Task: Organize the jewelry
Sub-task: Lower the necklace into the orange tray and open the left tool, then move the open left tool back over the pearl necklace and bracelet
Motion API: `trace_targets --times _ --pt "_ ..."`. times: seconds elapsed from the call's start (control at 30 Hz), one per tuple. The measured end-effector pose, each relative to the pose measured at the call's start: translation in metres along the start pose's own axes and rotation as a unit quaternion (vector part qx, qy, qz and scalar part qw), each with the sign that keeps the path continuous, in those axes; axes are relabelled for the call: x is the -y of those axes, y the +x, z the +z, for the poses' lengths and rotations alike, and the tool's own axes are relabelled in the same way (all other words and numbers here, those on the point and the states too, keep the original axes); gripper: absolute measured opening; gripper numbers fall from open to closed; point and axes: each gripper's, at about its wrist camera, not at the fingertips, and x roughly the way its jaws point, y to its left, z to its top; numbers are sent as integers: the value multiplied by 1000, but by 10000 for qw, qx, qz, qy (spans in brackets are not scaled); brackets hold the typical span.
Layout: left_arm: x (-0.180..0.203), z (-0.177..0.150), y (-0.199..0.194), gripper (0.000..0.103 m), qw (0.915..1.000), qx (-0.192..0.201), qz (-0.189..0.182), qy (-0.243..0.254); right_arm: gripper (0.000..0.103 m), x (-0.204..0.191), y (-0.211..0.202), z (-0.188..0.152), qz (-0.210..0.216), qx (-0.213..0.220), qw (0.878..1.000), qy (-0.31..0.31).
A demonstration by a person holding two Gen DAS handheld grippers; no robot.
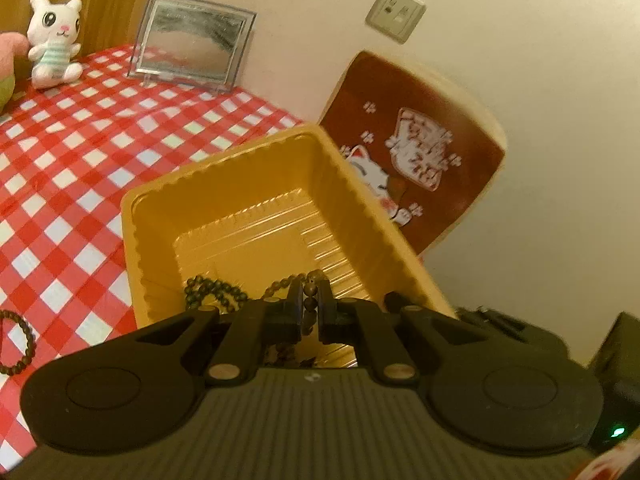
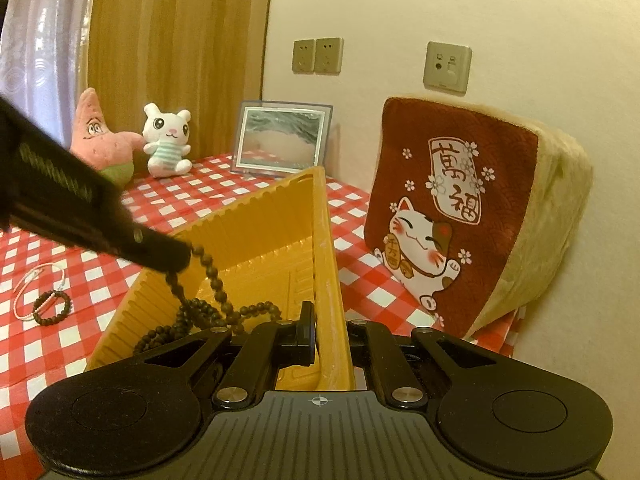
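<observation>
A yellow plastic tray [image 1: 224, 184] [image 2: 256, 224] stands on the red checked tablecloth, tipped up on one side. My left gripper [image 1: 310, 308] [image 2: 176, 258] is shut on a long string of dark wooden beads [image 1: 310, 302] [image 2: 212, 280]. The string hangs from it into the tray, where its lower loops lie heaped. My right gripper [image 2: 332, 336] is shut on the tray's right wall [image 2: 332, 280], holding that side up. A short dark bead bracelet [image 2: 52, 308] [image 1: 18, 342] and a thin white cord loop [image 2: 28, 288] lie on the cloth left of the tray.
A red lucky-cat cushion [image 2: 460, 216] [image 1: 412, 152] leans on the wall right of the tray. Behind stand a clear picture frame [image 2: 282, 138] [image 1: 192, 42], a white plush rabbit [image 2: 166, 140] [image 1: 54, 38] and a pink starfish plush [image 2: 96, 132].
</observation>
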Motion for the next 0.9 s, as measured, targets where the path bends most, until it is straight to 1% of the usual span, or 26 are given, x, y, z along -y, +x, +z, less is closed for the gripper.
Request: trace_targets --times 0.13,0.23,0.3,0.4,0.57,0.7,0.9 --pt "-3 -7 9 8 9998 -98 151 28 6 0 0 0 -1 -2 10000 -2" --pt "-7 -12 12 16 9996 -157 233 84 6 1 0 0 -3 -6 10000 -2" --pt "-9 -14 14 17 9995 -196 256 34 6 1 0 0 -7 -11 10000 6" --pt "-12 -17 13 21 9993 -219 300 13 6 1 1 0 -12 -15 10000 11" --pt "-11 -20 8 32 9992 -222 322 92 6 0 1 -1 -7 -12 10000 1" --pt "-12 -25 5 33 9988 -296 366 96 6 0 1 0 -8 -10 10000 -2" --pt "-15 -34 -3 35 9979 -343 544 127 6 0 1 -1 -7 -11 10000 0"
